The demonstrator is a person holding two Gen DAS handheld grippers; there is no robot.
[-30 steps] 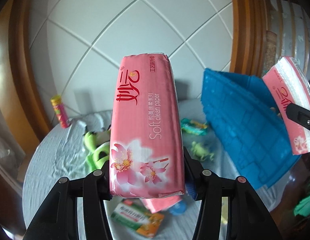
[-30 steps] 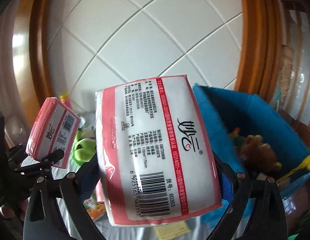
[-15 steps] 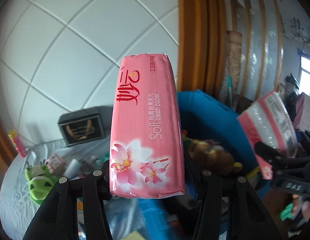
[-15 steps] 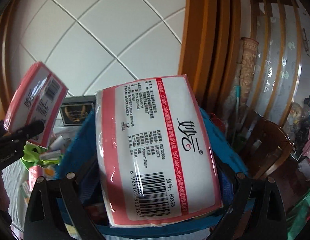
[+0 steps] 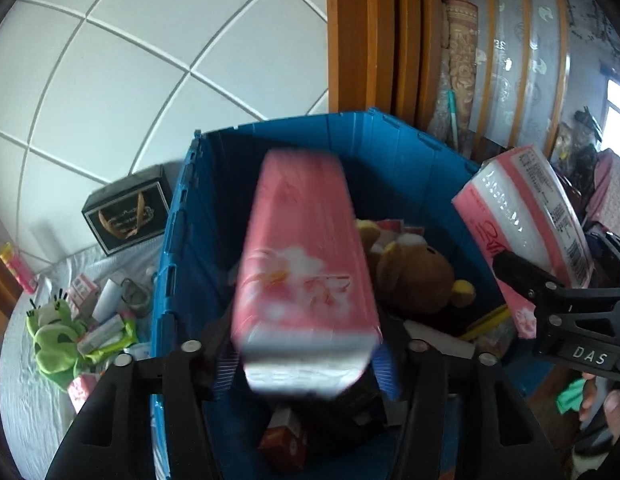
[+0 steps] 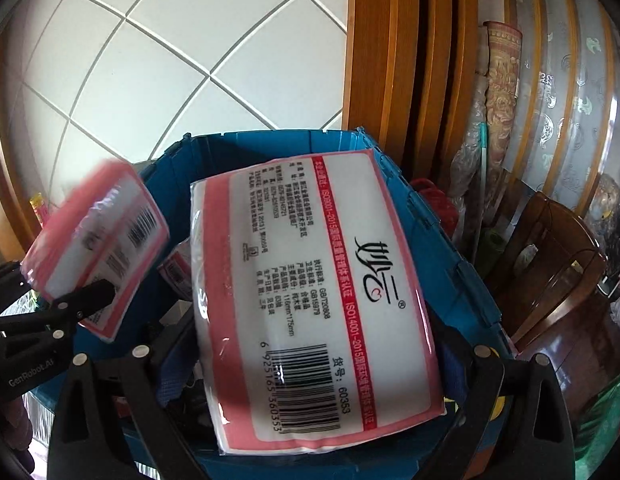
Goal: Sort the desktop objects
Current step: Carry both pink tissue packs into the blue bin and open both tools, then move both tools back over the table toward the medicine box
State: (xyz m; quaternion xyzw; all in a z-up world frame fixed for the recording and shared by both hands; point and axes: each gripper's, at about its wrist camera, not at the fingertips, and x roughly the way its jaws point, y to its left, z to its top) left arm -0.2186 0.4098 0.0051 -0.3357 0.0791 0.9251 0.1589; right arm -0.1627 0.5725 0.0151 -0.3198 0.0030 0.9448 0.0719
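A pink tissue pack (image 5: 306, 276) hangs blurred between my left gripper's (image 5: 302, 356) spread fingers, over the blue crate (image 5: 182, 240); it looks loose, tipping down. From the right wrist view this pack (image 6: 98, 248) shows at the left, above the left gripper's black finger. My right gripper (image 6: 310, 360) is shut on a second pink-and-white tissue pack (image 6: 310, 304), held over the blue crate (image 6: 270, 140). That pack also shows at the right of the left wrist view (image 5: 522, 232). A brown teddy bear (image 5: 414, 276) lies inside the crate.
A round table with a white cloth (image 5: 26, 400) holds a green frog toy (image 5: 54, 336), small packets, a pink tube (image 5: 18, 268) and a black box (image 5: 126, 208). A wooden door frame (image 6: 390, 60) and a wooden chair (image 6: 558, 264) stand at the right.
Both grippers swung right and now sit over the crate. The left gripper's fingers have spread and its tissue pack has come loose, blurred and tipping. The right pack stays gripped.
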